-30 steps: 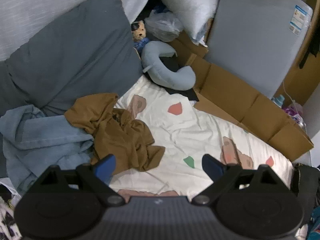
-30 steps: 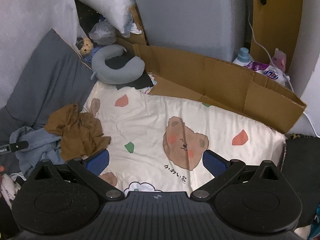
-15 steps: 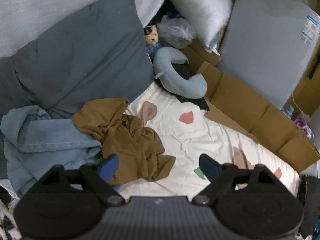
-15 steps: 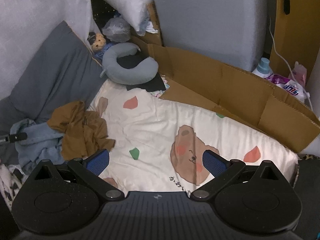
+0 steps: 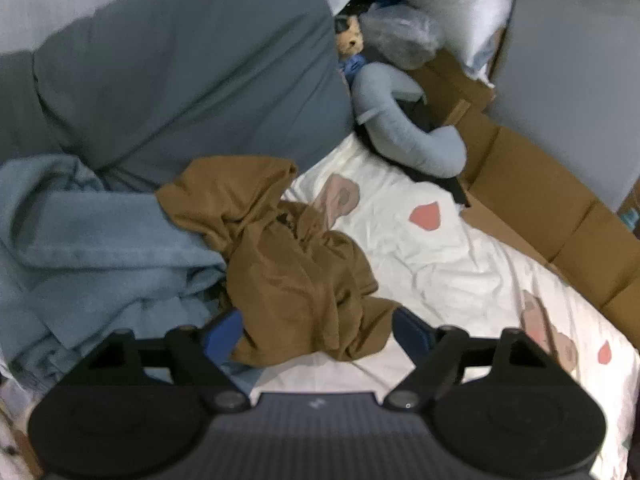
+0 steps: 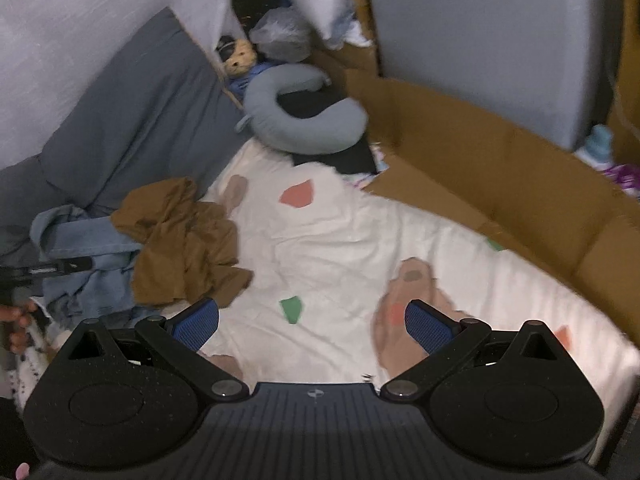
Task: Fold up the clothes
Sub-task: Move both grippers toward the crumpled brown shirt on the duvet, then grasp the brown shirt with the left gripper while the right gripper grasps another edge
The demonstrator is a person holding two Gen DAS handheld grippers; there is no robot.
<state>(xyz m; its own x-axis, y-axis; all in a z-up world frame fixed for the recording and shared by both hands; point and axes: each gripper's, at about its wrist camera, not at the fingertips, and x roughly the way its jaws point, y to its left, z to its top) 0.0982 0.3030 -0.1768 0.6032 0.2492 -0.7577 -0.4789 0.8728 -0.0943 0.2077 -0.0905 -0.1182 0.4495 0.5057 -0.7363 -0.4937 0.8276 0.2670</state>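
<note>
Left wrist view: the left gripper (image 5: 318,330) points down at a crumpled brown garment (image 5: 280,252) lying on a white sheet (image 5: 440,264) printed with bears and coloured patches. Its jaws have just been closing but remain apart — the near edge of the garment lies between the blue pads (image 5: 412,330), and the pads do not press on it. To the left of the brown garment, touching it, lies a bunched blue denim garment (image 5: 88,248). Behind both leans a large grey pillow (image 5: 180,72). A grey U-shaped neck pillow (image 5: 404,128) rests at the far end of the sheet, with a small plush toy (image 5: 350,42) just behind it. Flattened cardboard (image 5: 536,196) borders the right side of the sheet.

Right wrist view: the right gripper (image 6: 312,326) hangs over the bare sheet (image 6: 344,240), jaws spread wide with nothing between them. The brown garment (image 6: 184,240) lies to the left of the gripper, apart from it, partly over the denim garment (image 6: 84,248). The neck pillow (image 6: 304,120) and the plush toy (image 6: 240,56) lie at the far end; the cardboard (image 6: 500,168) runs along the right. At the left edge, part of a hand (image 6: 16,324) is visible — too blurred to tell more.
</note>
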